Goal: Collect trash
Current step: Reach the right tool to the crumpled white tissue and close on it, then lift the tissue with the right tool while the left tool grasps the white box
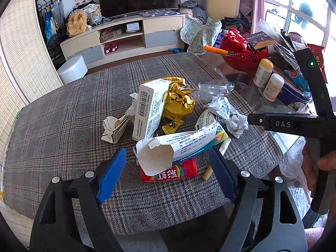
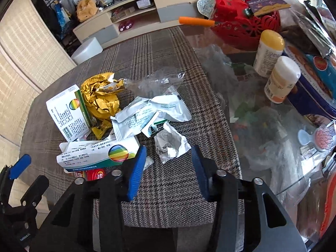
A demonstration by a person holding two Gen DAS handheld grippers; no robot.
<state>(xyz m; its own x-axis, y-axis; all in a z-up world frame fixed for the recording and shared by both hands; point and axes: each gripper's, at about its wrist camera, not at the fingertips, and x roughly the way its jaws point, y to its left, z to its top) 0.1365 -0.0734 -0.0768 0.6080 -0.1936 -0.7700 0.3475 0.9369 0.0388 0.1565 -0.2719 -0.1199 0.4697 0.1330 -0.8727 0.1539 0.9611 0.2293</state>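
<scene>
Between my left tongs point(image 1: 166, 174), whose blue pads stand wide apart and touch nothing, lies a torn white carton point(image 1: 178, 147) resting on a red tube point(image 1: 169, 170). My right tongs point(image 2: 168, 173) hang half open over bare plaid cloth point(image 2: 168, 201), also empty, with a crumpled silver wrapper point(image 2: 171, 145) just beyond their tips.

All the trash sits in one loose heap on the clothed part of the desk point(image 1: 63, 126). I judge it all light. Both cartons look stiff enough to pinch across their flat sides, though the torn one may buckle near its ragged mouth, so I would take it at the closed end. Its red neighbour is round and smooth and may roll or slip, so across its middle is best. Foil and paper will crush softly; any raised fold will do.

I count two white cartons, the second one point(image 1: 150, 109) standing on end further back, one red tube, and one yellow crumpled bag point(image 1: 178, 103) behind that. A small yellow sweet wrapper point(image 1: 173, 125) lies at the standing carton's foot. Clear film point(image 1: 214, 89) lies furthest in the heap. Two bottles point(image 1: 267, 78) stand on the glass beyond.
</scene>
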